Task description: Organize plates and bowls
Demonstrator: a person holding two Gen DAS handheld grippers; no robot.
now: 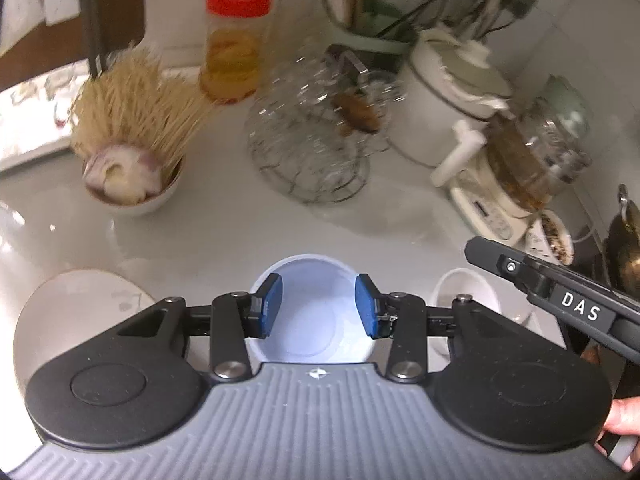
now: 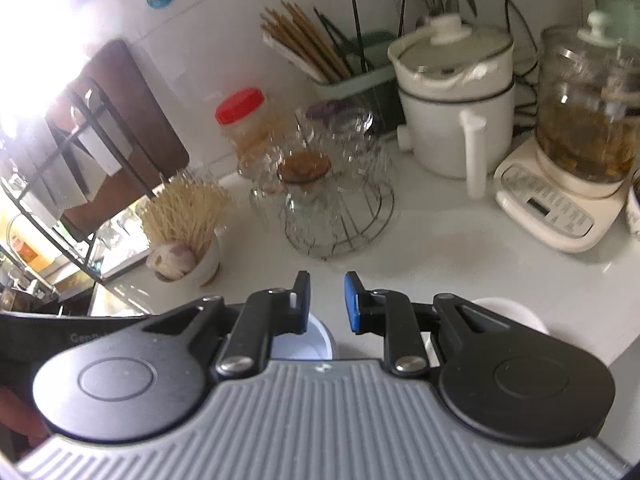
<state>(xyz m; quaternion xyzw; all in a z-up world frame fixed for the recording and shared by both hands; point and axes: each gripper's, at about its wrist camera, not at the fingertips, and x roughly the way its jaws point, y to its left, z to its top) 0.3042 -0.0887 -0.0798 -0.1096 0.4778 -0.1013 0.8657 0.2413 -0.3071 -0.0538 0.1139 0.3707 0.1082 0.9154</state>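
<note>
Now the left tongs [image 1: 319,306] hang parted and empty over a bluish bowl [image 1: 310,316] on the bench [image 1: 224,224]; right tongs [image 2: 327,302] narrowly gapped, gripping nothing; a plate [image 1: 72,304] left, white bowl [image 1: 466,292] right

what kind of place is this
Most likely a home kitchen counter: a white electric pot, a glass-jug appliance with a button panel, and a holder of chopsticks stand along the tiled wall.
</note>
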